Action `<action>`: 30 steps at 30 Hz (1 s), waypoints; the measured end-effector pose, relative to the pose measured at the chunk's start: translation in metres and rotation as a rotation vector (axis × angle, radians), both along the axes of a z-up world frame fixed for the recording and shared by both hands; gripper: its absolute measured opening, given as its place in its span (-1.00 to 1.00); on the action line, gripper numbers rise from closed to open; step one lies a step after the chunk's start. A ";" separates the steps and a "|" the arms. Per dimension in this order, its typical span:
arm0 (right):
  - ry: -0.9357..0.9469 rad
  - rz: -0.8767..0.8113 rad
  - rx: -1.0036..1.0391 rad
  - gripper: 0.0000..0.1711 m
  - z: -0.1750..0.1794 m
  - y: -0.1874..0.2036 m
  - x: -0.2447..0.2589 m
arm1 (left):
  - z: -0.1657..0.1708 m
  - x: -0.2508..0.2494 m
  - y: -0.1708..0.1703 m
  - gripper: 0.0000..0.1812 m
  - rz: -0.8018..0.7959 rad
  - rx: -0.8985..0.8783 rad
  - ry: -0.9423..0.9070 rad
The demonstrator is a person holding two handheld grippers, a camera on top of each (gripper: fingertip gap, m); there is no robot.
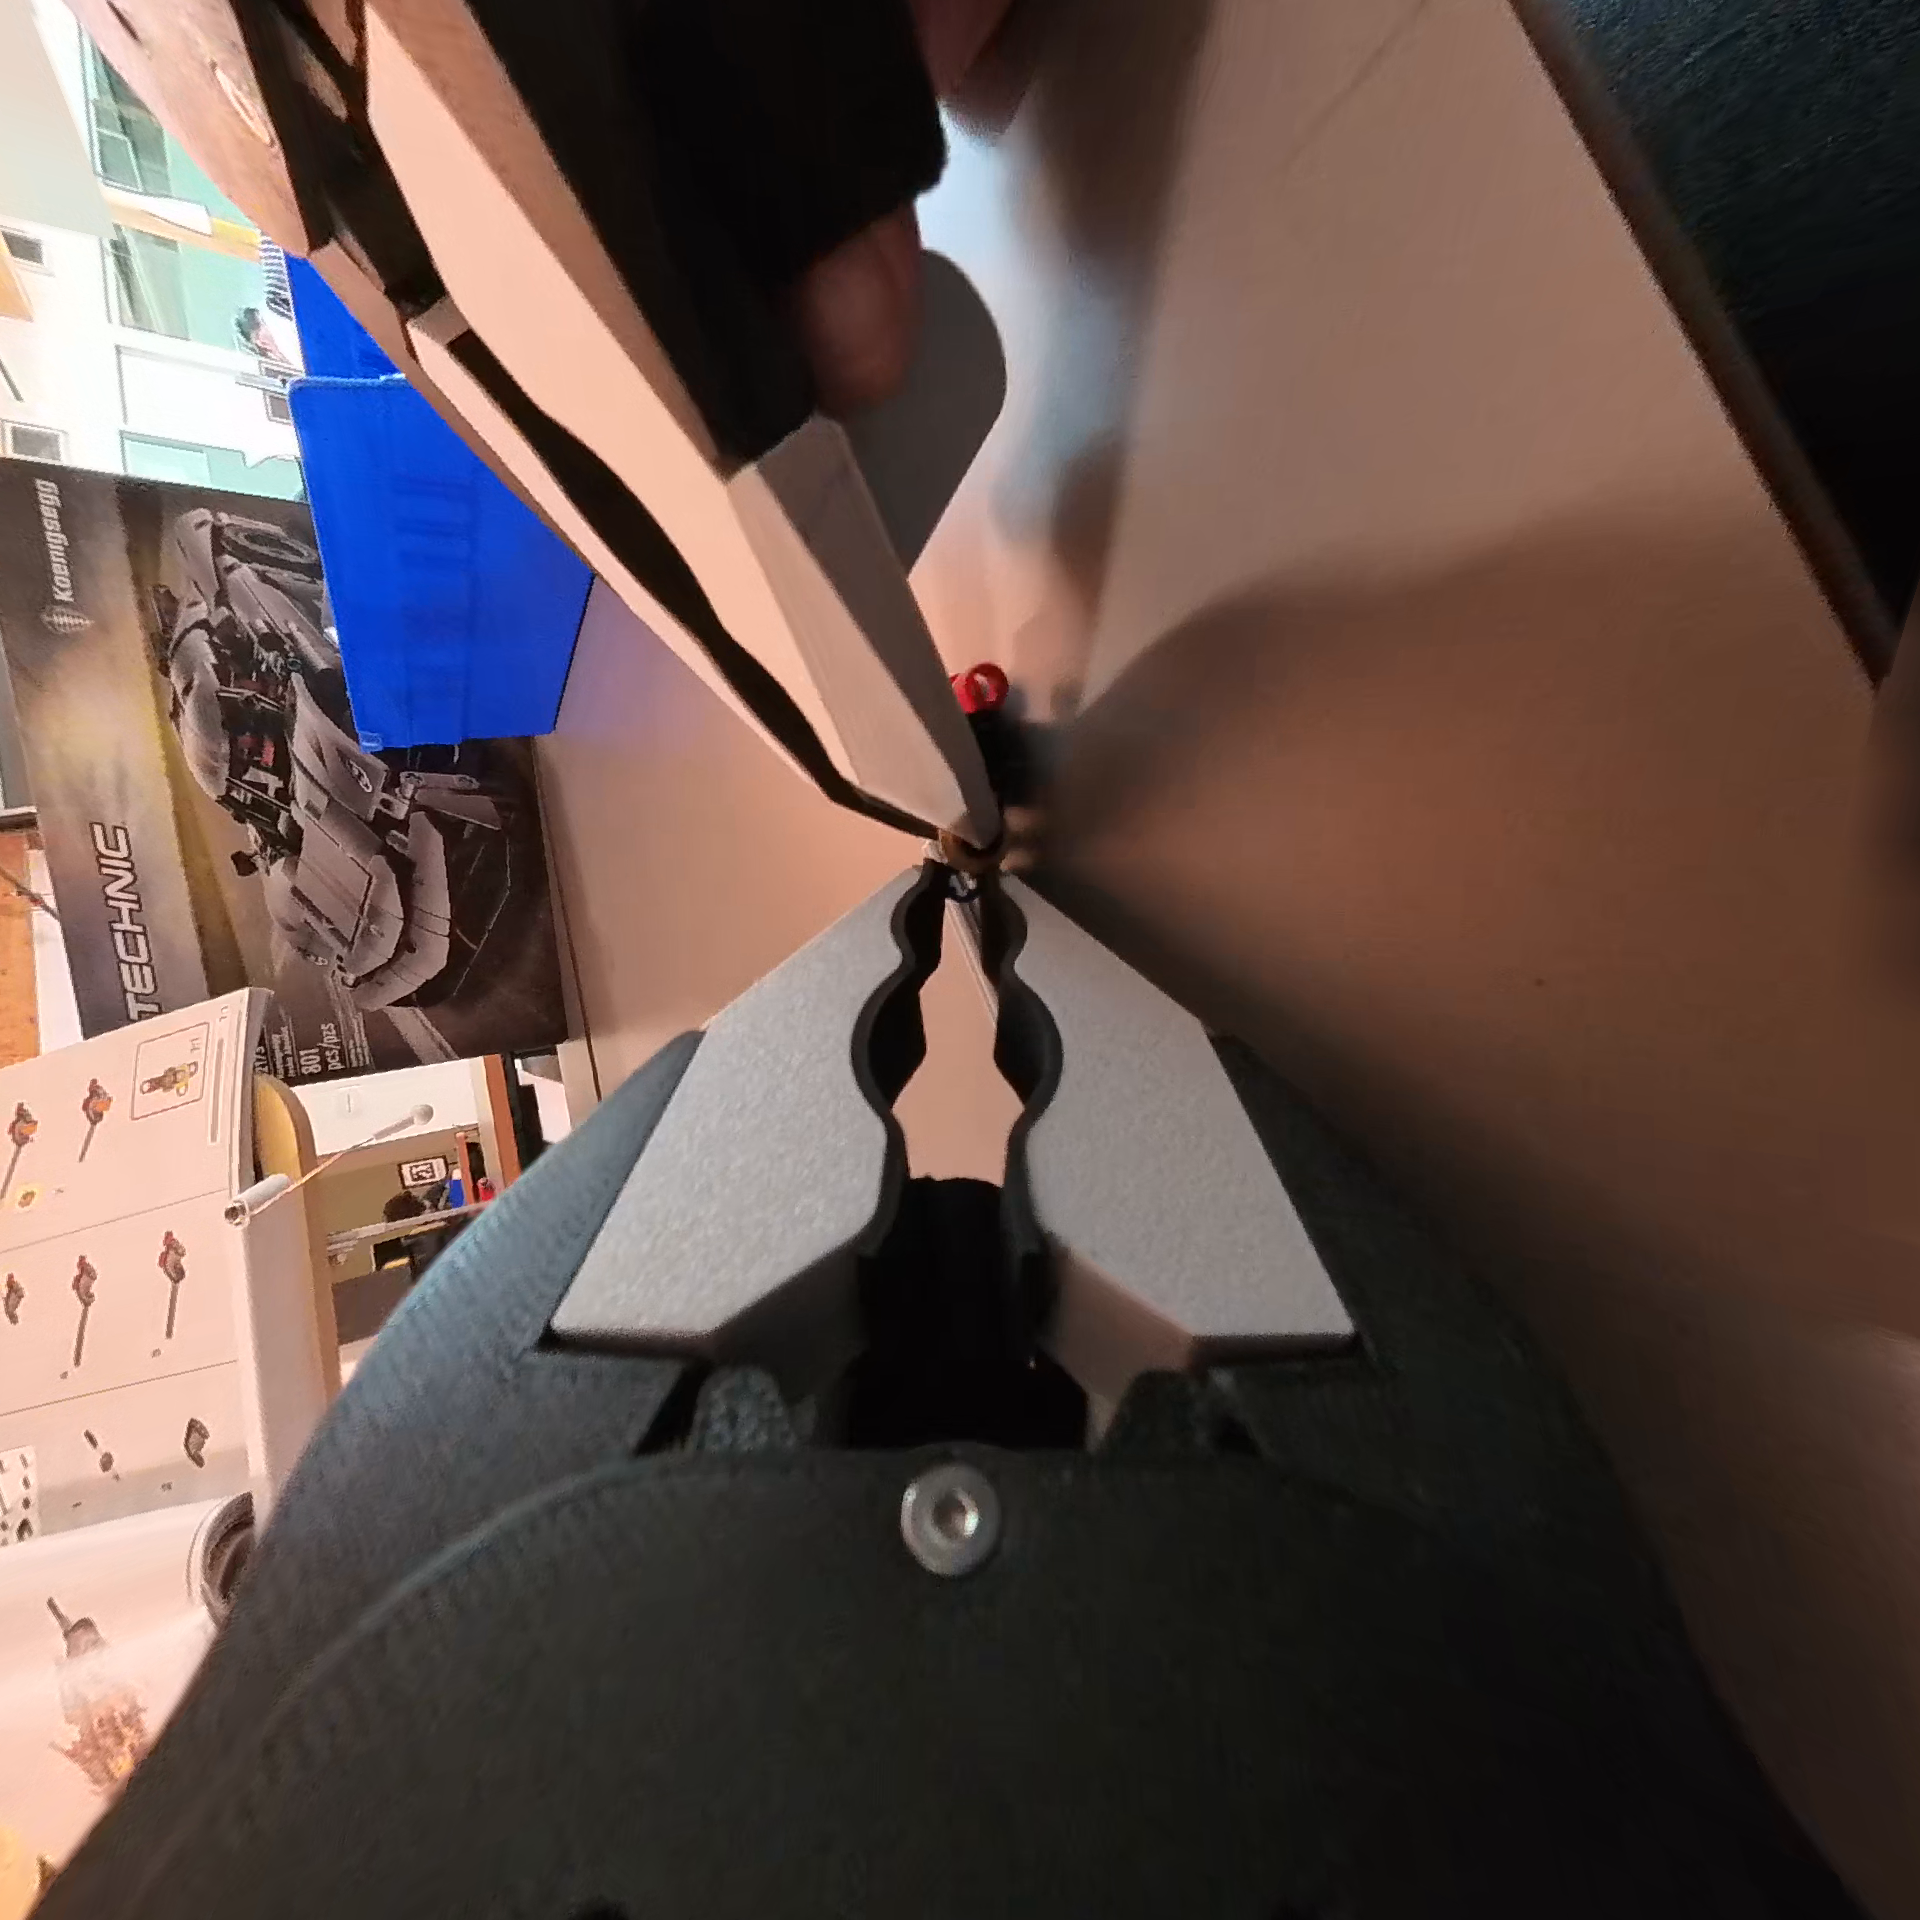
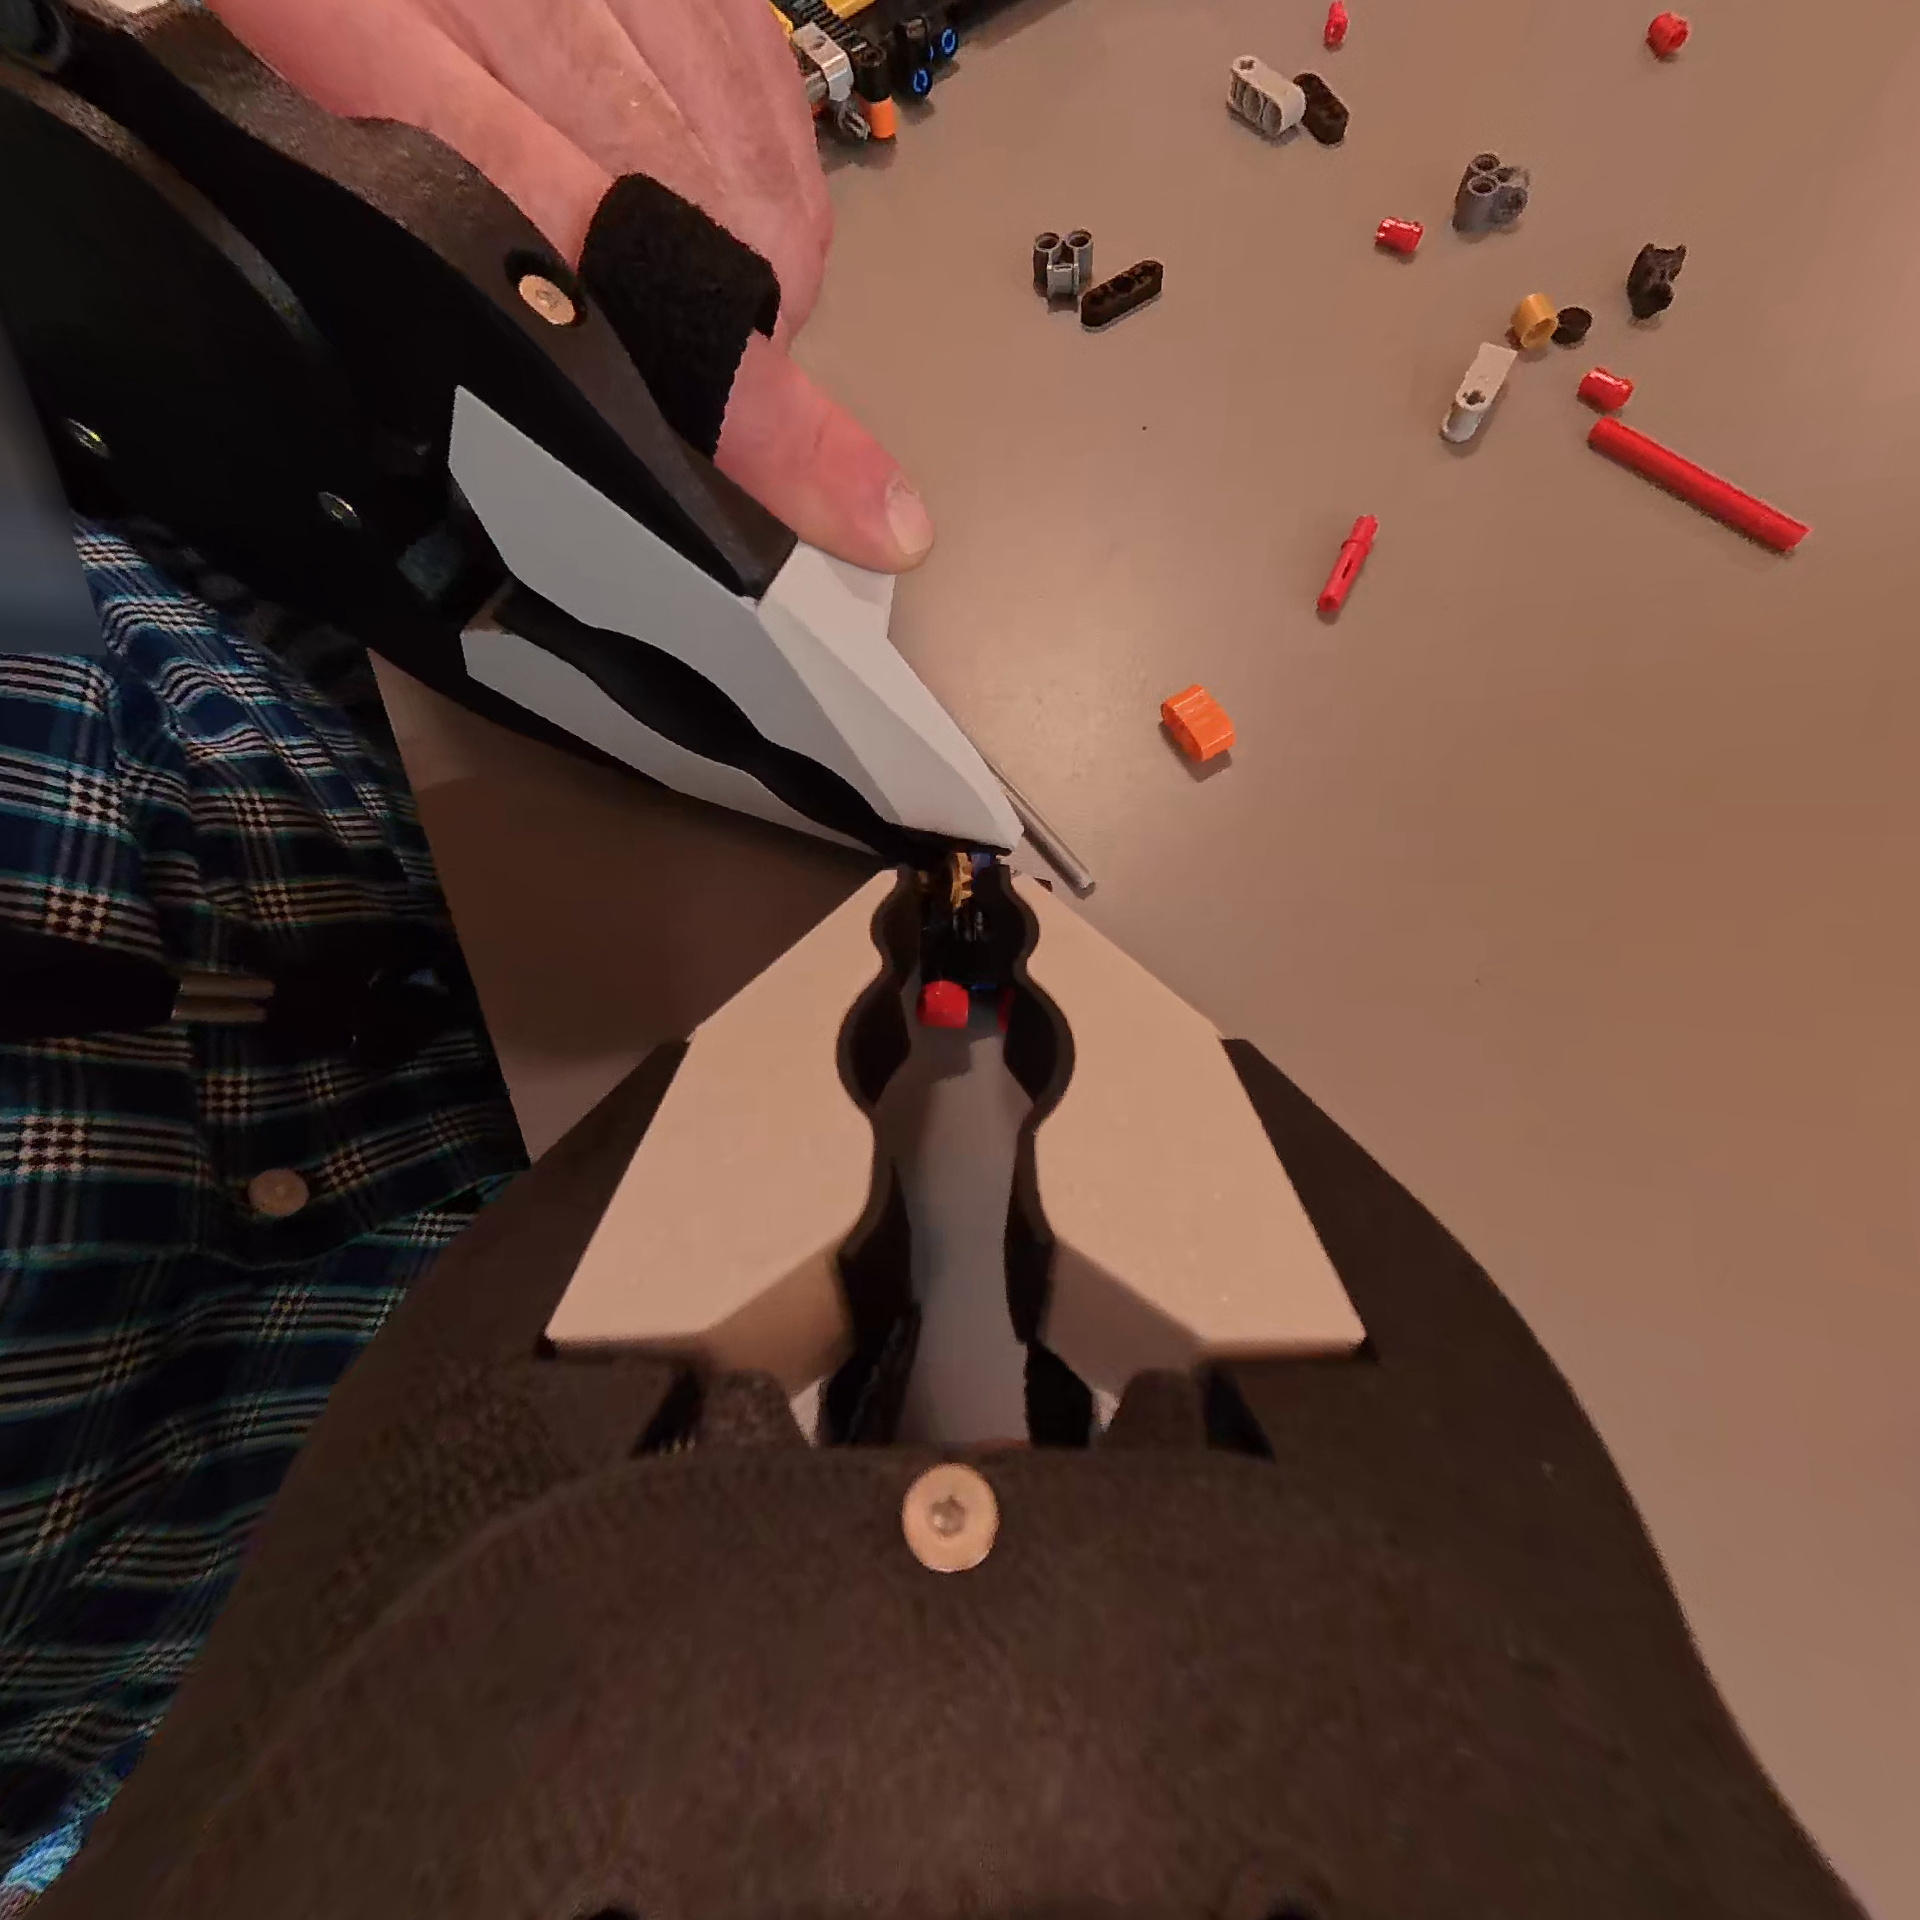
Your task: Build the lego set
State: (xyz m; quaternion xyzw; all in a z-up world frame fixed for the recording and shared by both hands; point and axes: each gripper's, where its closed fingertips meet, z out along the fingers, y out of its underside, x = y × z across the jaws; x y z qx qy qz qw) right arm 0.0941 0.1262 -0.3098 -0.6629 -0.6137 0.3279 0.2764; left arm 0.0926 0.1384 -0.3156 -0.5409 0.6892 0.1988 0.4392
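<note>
At frame centre, the right hand-held gripper (image 2: pixel 961 940) clamps a small black-and-red lego subassembly (image 2: pixel 961 971); the left hand-held gripper (image 2: pixel 940 831), tips together, apparently pinches a thin grey metal axle (image 2: pixel 1049 842), which next needs aligned insertion.

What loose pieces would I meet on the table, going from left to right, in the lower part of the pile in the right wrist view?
Orange piece → short red pin → light grey connector → long red axle.
</note>
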 end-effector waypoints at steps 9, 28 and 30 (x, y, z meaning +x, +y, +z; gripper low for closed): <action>0.008 -0.047 0.014 -0.90 0.001 0.003 -0.001 | 0.000 -0.003 0.001 -0.94 0.024 0.005 0.001; -0.004 -0.258 -0.071 -0.90 0.001 0.012 -0.007 | 0.000 -0.011 0.010 -0.94 0.148 0.036 0.027; -0.025 -0.277 0.011 -0.90 0.001 0.012 -0.008 | 0.000 -0.012 0.010 -0.94 0.166 0.029 0.022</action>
